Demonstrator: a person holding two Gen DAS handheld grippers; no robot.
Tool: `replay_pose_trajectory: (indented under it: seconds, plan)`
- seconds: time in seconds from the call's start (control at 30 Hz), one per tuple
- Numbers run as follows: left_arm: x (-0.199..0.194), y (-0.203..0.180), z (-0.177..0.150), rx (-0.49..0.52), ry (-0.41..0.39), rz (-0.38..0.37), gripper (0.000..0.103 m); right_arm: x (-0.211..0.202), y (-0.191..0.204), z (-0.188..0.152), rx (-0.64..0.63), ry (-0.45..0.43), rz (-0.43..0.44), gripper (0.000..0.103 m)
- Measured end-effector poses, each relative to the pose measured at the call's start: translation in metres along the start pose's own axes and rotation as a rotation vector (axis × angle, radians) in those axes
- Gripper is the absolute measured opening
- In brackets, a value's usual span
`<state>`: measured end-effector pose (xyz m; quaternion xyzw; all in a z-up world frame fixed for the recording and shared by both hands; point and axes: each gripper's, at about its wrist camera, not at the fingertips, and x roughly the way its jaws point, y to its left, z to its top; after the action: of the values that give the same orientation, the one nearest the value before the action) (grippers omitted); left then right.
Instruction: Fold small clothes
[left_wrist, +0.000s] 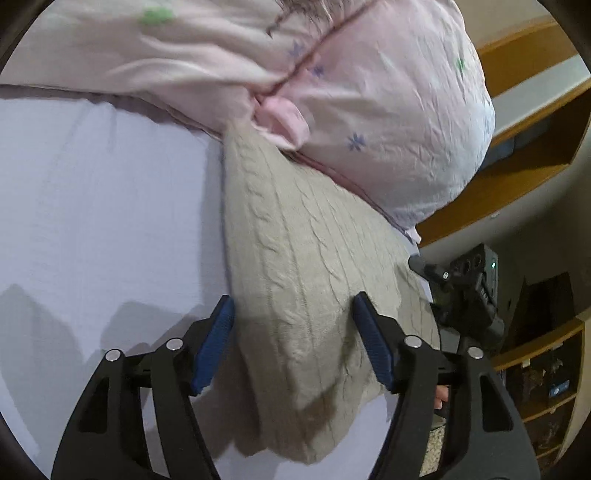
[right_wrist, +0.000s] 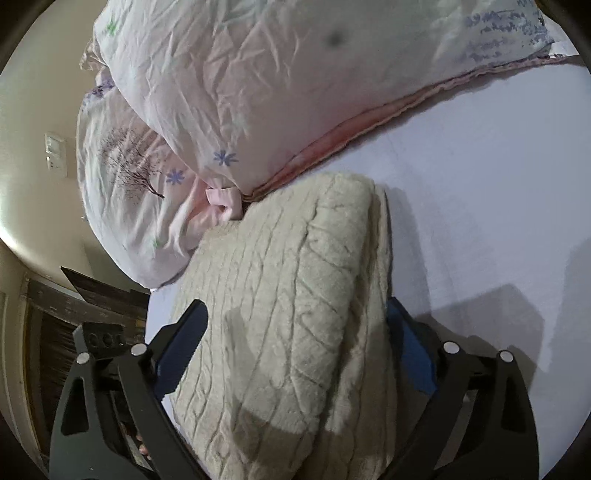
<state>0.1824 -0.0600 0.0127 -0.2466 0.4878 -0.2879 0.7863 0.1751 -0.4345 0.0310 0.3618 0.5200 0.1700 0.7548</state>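
Between the left claw's (left_wrist: 293, 314) wide-apart blue fingers lies the folded beige sweater (left_wrist: 306, 295) on the pale sheet (left_wrist: 92, 221), nothing pinched. Beyond both claws sits a pink quilt (right_wrist: 258, 92). Right claw (right_wrist: 295, 332) is spread too, straddling the sweater.

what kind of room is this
Most likely a bedroom: a beige knit garment lies on a pale bedsheet, beside a pink floral duvet, with wooden shelves off to the side.

Dim indoor light, soft shadows on sheet (left_wrist: 92, 221), fisheye-warped edges, slight blur.
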Motion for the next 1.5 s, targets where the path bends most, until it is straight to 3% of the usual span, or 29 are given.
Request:
replay_pose_trajectory:
  seconds: [0.1,0.13,0.23,0.33,0.4,0.47,0.53,0.57,0.63,0.67,0.77,0.8,0.83,0.9,1.0,1.1,1.17,1.2,1.23,1.27,1.37,1.43,1.5]
  plan:
    - [0.018,-0.003,-0.005,-0.015,-0.015,-0.019,0.073,0.002,-0.004,-0.001,0.009,-0.009,-0.012,0.060]
    - [0.018,-0.005,-0.003,-0.012,-0.029,-0.023,0.066,0.004,-0.008,-0.002,0.038,-0.005,0.030,0.049]
    - [0.007,-0.001,-0.003,0.012,-0.018,-0.051,0.046,0.005,-0.006,-0.004,0.080,-0.022,0.133,0.043]
    - [-0.031,0.006,-0.003,0.094,-0.034,-0.050,0.043,0.014,0.025,-0.014,0.014,0.015,0.277,0.041]
    - [-0.061,0.015,-0.003,0.153,-0.081,0.012,0.043,0.028,0.051,-0.021,-0.072,0.051,0.286,0.041]
    - [-0.080,0.030,-0.001,0.174,-0.098,0.086,0.049,0.052,0.078,-0.027,-0.162,0.080,0.195,0.045]
    - [-0.086,0.050,0.002,0.145,-0.100,0.186,0.053,0.061,0.087,-0.026,-0.193,0.044,0.020,0.050]
    - [-0.088,0.056,0.000,0.124,-0.099,0.193,0.055,0.055,0.082,-0.024,-0.159,0.008,0.003,0.052]
    - [-0.100,0.059,-0.009,0.122,-0.151,0.182,0.056,0.036,0.075,-0.021,-0.094,-0.070,0.063,0.055]
    - [-0.103,0.055,-0.012,0.142,-0.174,0.195,0.061,0.029,0.074,-0.020,-0.085,-0.092,0.075,0.056]
    - [-0.111,0.044,-0.020,0.180,-0.213,0.236,0.068,0.032,0.083,-0.020,-0.107,-0.061,0.059,0.057]
    - [-0.112,0.041,-0.022,0.186,-0.218,0.245,0.068,0.041,0.089,-0.020,-0.123,-0.035,0.050,0.048]
    - [-0.111,0.036,-0.023,0.189,-0.220,0.257,0.068,0.055,0.095,-0.020,-0.153,0.001,0.021,0.011]
    - [-0.118,0.032,-0.032,0.201,-0.240,0.297,0.069,0.069,0.099,-0.016,-0.179,-0.007,-0.092,0.011]
    - [-0.133,0.028,-0.054,0.233,-0.290,0.372,0.076,0.068,0.087,-0.004,-0.080,-0.073,-0.162,0.011]
    - [-0.140,0.025,-0.075,0.248,-0.315,0.465,0.088,0.064,0.098,-0.013,-0.144,-0.110,-0.242,0.015]
    - [-0.140,0.026,-0.087,0.249,-0.303,0.502,0.095,0.046,0.116,-0.032,-0.232,-0.193,-0.297,0.024]
    - [-0.138,0.026,-0.093,0.246,-0.286,0.520,0.096,0.036,0.119,-0.041,-0.254,-0.230,-0.326,0.042]
    - [-0.136,0.026,-0.096,0.243,-0.275,0.529,0.100,0.019,0.124,-0.056,-0.285,-0.293,-0.368,0.081]
    - [-0.133,0.026,-0.099,0.236,-0.256,0.545,0.102,0.003,0.127,-0.070,-0.306,-0.349,-0.394,0.099]
    - [-0.122,0.025,-0.108,0.234,-0.203,0.574,0.102,-0.046,0.119,-0.112,-0.359,-0.488,-0.480,0.101]
    - [-0.116,0.025,-0.112,0.232,-0.187,0.583,0.102,-0.055,0.115,-0.143,-0.375,-0.470,-0.586,0.101]
    - [-0.109,0.023,-0.112,0.240,-0.179,0.587,0.102,-0.052,0.112,-0.162,-0.388,-0.400,-0.574,0.101]
